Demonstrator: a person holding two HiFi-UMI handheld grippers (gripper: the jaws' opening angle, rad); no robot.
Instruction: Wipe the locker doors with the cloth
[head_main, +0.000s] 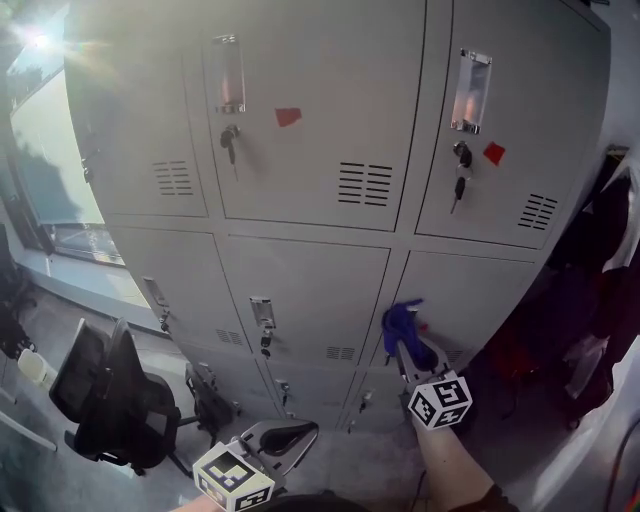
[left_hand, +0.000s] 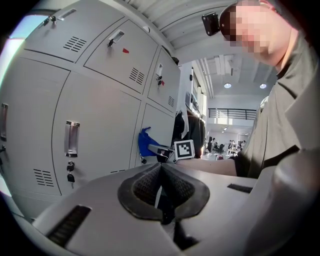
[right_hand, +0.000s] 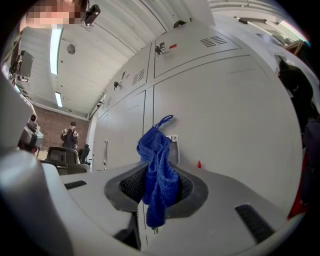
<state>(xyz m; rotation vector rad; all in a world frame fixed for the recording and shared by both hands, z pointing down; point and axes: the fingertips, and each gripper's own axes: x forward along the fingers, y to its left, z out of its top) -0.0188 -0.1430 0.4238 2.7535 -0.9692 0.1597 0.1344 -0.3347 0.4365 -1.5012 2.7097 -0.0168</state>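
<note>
A bank of grey locker doors (head_main: 310, 130) fills the head view. My right gripper (head_main: 403, 338) is shut on a blue cloth (head_main: 398, 318), held up by the left edge of a middle-row door (head_main: 480, 300). In the right gripper view the cloth (right_hand: 156, 155) sticks up from the jaws and hangs over them, in front of a door handle (right_hand: 174, 148). I cannot tell whether the cloth touches the door. My left gripper (head_main: 287, 436) hangs low, away from the lockers, shut on nothing. Its pads (left_hand: 145, 186) meet in the left gripper view, where the cloth (left_hand: 146, 142) shows farther off.
Keys hang in several locks (head_main: 231, 143). Red stickers (head_main: 288, 117) mark two upper doors. A black office chair (head_main: 110, 395) stands at the lower left below a window (head_main: 50, 150). Dark clothes (head_main: 600, 260) hang right of the lockers. A person (right_hand: 70, 136) stands far off.
</note>
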